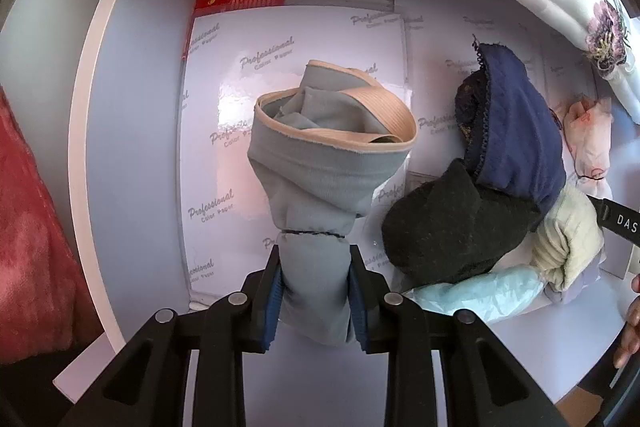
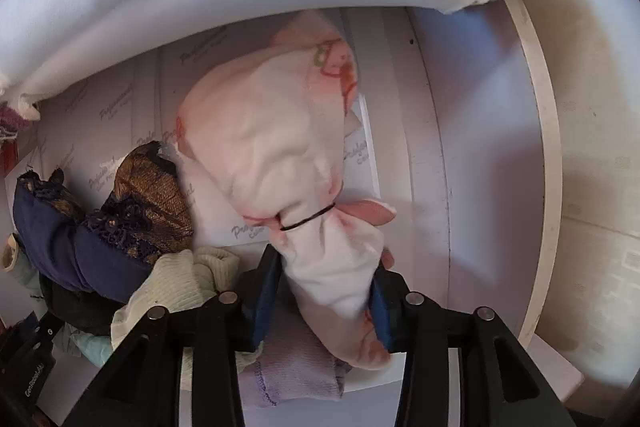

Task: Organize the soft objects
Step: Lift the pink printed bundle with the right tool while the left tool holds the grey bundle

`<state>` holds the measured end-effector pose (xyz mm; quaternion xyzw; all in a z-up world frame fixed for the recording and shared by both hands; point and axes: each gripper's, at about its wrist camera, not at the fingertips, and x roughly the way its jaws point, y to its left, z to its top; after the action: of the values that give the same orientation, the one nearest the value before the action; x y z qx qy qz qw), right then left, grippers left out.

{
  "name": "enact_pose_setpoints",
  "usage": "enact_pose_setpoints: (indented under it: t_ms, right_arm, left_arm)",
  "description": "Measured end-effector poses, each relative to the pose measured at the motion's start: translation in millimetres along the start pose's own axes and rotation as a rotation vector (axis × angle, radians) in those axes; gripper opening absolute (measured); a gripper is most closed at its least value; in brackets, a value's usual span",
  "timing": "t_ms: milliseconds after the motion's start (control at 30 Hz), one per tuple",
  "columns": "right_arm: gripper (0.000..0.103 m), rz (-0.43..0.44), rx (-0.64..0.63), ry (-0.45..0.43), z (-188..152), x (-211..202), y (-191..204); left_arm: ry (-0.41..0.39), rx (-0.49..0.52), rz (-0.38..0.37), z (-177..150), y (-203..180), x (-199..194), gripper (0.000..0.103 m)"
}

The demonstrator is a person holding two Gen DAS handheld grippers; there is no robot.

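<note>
Between left gripper [image 1: 314, 301] pads: grey bundle [image 1: 320, 187]; right gripper [image 2: 322, 301] around pink bundle [image 2: 280, 155]

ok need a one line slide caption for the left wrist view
Left gripper clamped on a banded grey cloth roll beside a pile of rolled garments.

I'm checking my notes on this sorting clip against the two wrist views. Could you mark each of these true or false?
1. The left gripper is clamped on a grey bundle tied with a dark band. True.
2. The grey bundle has a bright green trim at its open end. False: the trim is peach.
3. The right gripper has a pale pink bundle between its fingers. True.
4. The pink bundle has no tie. False: a thin black band cinches it.
5. A navy garment rests on a black one in the pile. True.
</note>
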<state>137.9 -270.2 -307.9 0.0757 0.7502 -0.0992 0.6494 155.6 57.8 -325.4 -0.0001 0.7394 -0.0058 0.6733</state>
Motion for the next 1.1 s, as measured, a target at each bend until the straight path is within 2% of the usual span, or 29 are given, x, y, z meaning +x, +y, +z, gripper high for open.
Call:
enact_pose_setpoints:
  t_ms: [100, 233, 300, 433, 533, 900, 1100]
  right_arm:
    - [0.044, 0.002, 0.002, 0.007, 3, 6, 3]
    - [0.044, 0.001, -0.002, 0.004, 4, 9, 4]
    - [0.041, -0.004, -0.008, -0.002, 4, 7, 6]
    - [0.035, -0.020, -0.032, -0.018, 3, 12, 10]
    - [0.034, -0.033, -0.060, -0.028, 0, 6, 16]
    - [0.033, -0.070, -0.158, -0.041, -22, 6, 40]
    - [0.033, -0.066, -0.206, -0.059, -33, 7, 56]
  left_arm:
    - [-0.005, -0.004, -0.028, -5, -2, -5, 0.028]
    - [0.002, 0.027, -0.006, -10, -9, -8, 0.028]
    - [0.014, 0.035, 0.013, -14, -11, -8, 0.028]
    - [-0.007, 0.038, -0.006, -18, -14, -18, 0.028]
    - [-0.013, 0.036, -0.023, -21, -15, -22, 0.028]
    - [-0.055, -0.001, -0.134, -22, -3, -52, 0.028]
    - [-0.142, -0.045, -0.267, -21, 6, -85, 0.028]
